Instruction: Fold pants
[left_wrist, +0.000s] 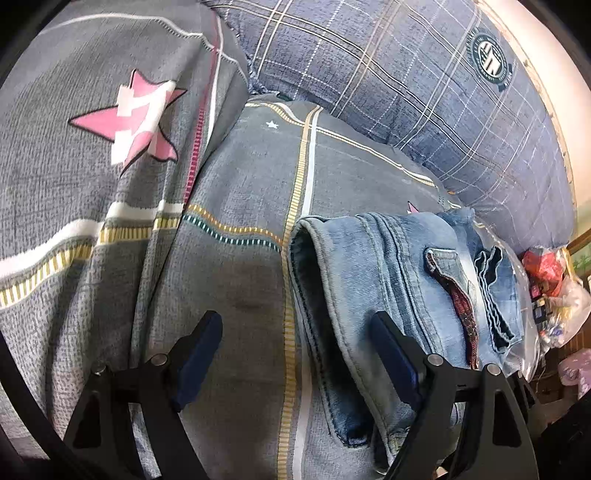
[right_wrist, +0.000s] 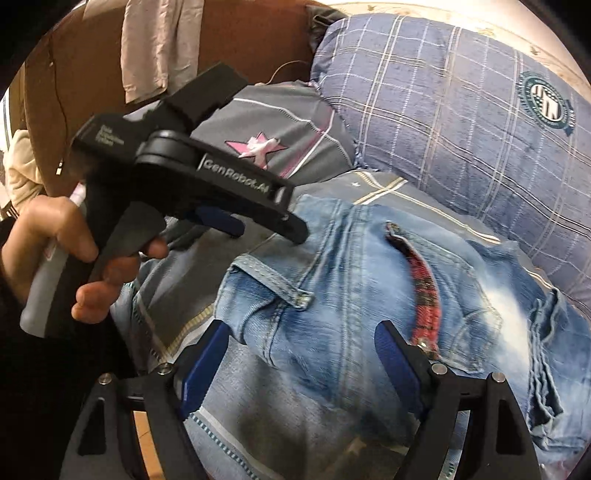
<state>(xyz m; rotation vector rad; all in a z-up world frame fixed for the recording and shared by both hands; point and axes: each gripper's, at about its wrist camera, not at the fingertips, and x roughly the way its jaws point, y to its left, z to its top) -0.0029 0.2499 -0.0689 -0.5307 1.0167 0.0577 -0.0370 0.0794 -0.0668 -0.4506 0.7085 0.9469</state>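
Note:
Light blue jeans lie folded in a compact stack on the grey bedspread, with a red plaid pocket trim showing. In the left wrist view my left gripper hangs open above the bedspread, just left of the stack's folded edge; its right finger overlaps the denim. In the right wrist view my right gripper stands open over the jeans, nothing between its pads. The left gripper's body, held by a hand, is to the upper left, with its tips at the stack's far left corner.
A blue plaid pillow lies behind the jeans, and a grey pillow with a pink star sits to the left. Plastic bags with clutter lie at the bed's right edge. A brown headboard with a hanging cloth stands beyond.

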